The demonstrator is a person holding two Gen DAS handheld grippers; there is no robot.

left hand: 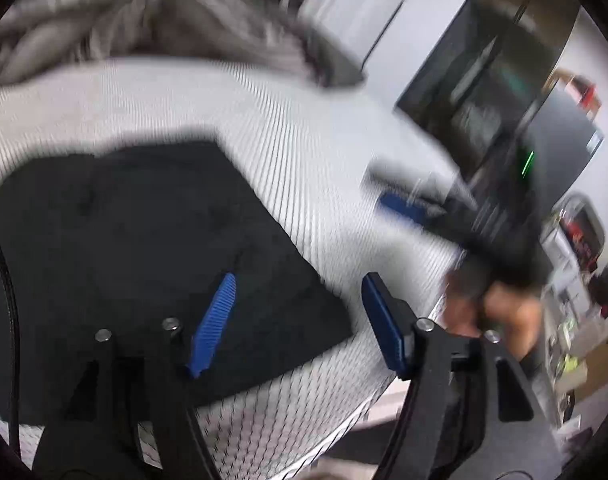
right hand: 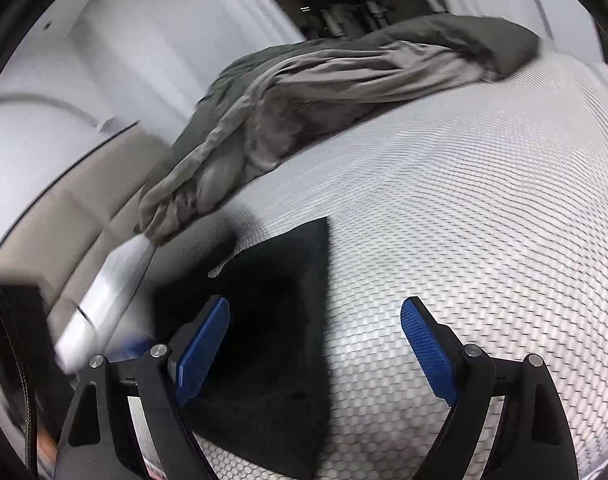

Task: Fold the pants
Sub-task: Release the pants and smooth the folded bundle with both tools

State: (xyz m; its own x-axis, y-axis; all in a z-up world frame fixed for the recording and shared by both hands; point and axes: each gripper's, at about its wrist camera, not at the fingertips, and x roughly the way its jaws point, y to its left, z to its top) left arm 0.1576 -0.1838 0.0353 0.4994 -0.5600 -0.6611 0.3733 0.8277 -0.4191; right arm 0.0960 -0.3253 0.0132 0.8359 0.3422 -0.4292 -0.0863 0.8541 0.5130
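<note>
I see the black pants point(left hand: 152, 248) lying folded on the white bed point(right hand: 464, 200); my left gripper point(left hand: 300, 320) and right gripper point(right hand: 316, 344) both hang wide, holding nothing

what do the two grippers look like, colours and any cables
Both the left gripper and right gripper have black angular linkage arms with silver round pivot pins and blue ribbed finger pads. A black cable curves along the left view's edge.
</note>
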